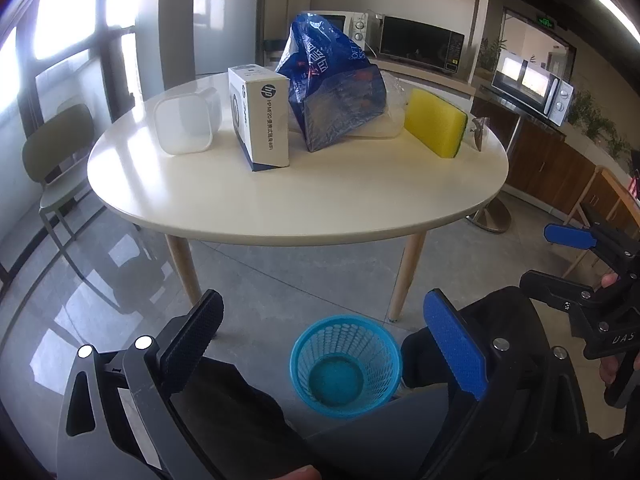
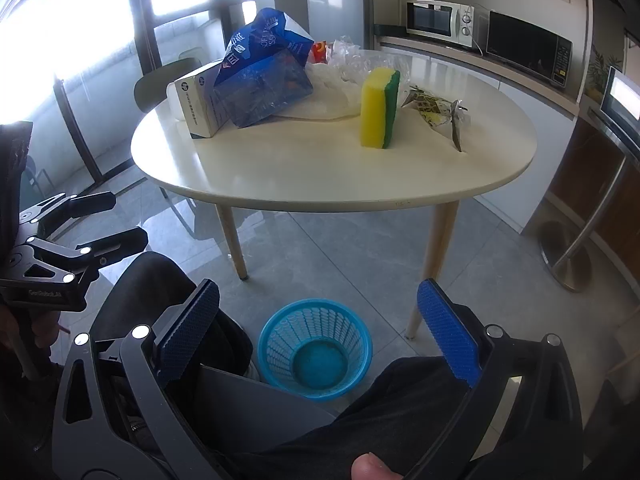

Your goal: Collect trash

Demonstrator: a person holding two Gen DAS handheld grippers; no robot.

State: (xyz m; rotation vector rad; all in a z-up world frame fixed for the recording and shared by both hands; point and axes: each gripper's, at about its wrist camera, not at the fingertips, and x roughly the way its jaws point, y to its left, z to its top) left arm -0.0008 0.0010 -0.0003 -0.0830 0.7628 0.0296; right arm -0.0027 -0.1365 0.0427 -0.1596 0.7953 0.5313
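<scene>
A blue mesh waste basket (image 1: pixel 346 364) (image 2: pixel 315 350) stands empty on the floor in front of a round cream table (image 1: pixel 280 196) (image 2: pixel 320 176). On the table lie a blue plastic bag (image 1: pixel 332 84) (image 2: pixel 260 76), crumpled clear plastic (image 2: pixel 352 60) and a yellow snack wrapper (image 2: pixel 434 108) (image 1: pixel 478 132). My left gripper (image 1: pixel 320 340) is open and empty, low above the basket. My right gripper (image 2: pixel 316 328) is open and empty, also low near the basket; it also shows in the left wrist view (image 1: pixel 560 256).
A white HP box (image 1: pixel 262 116) (image 2: pixel 200 104), a clear lidded container (image 1: pixel 186 122) and a yellow-green sponge (image 1: pixel 436 122) (image 2: pixel 380 108) stand on the table. A green chair (image 1: pixel 56 160) is at the left. Microwaves (image 1: pixel 420 42) sit on the back counter.
</scene>
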